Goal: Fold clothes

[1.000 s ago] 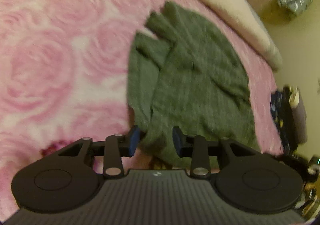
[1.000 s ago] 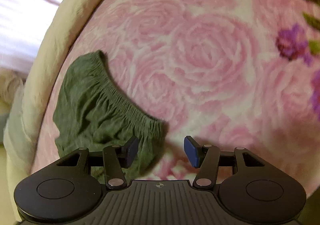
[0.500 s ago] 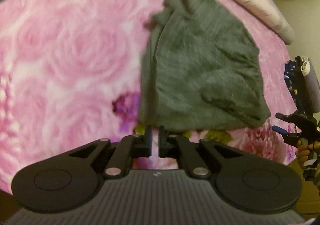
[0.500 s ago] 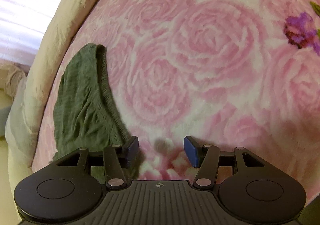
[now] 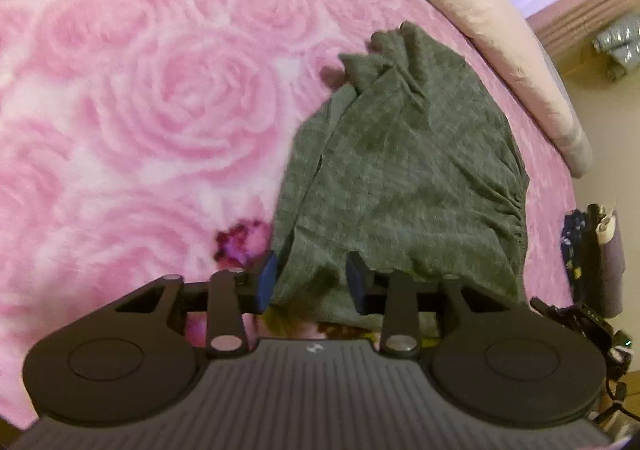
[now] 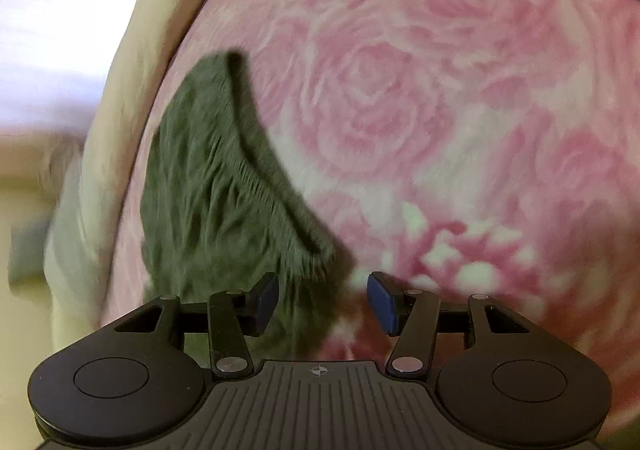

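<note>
A dark green garment (image 5: 400, 169) with a gathered elastic waistband lies bunched on a pink rose-patterned blanket (image 5: 140, 109). In the left wrist view my left gripper (image 5: 311, 282) is open, its blue-padded fingers straddling the garment's near edge. In the right wrist view the same green garment (image 6: 212, 189) lies at the left, its elastic waistband (image 6: 272, 193) running diagonally. My right gripper (image 6: 324, 302) is open just over the waistband's near corner, with cloth under the left finger and bare blanket under the right one.
A cream padded edge (image 5: 500, 29) borders the blanket (image 6: 440, 109) on the garment's far side, also seen as the cream padded edge (image 6: 132, 89). Beyond it lie a yellowish floor (image 5: 608, 121) and dark clutter (image 5: 592, 250) at the right.
My left gripper, shut half a second ago, has opened and moved forward over the garment's near edge. The right gripper stayed open and shifted closer to the waistband corner.
</note>
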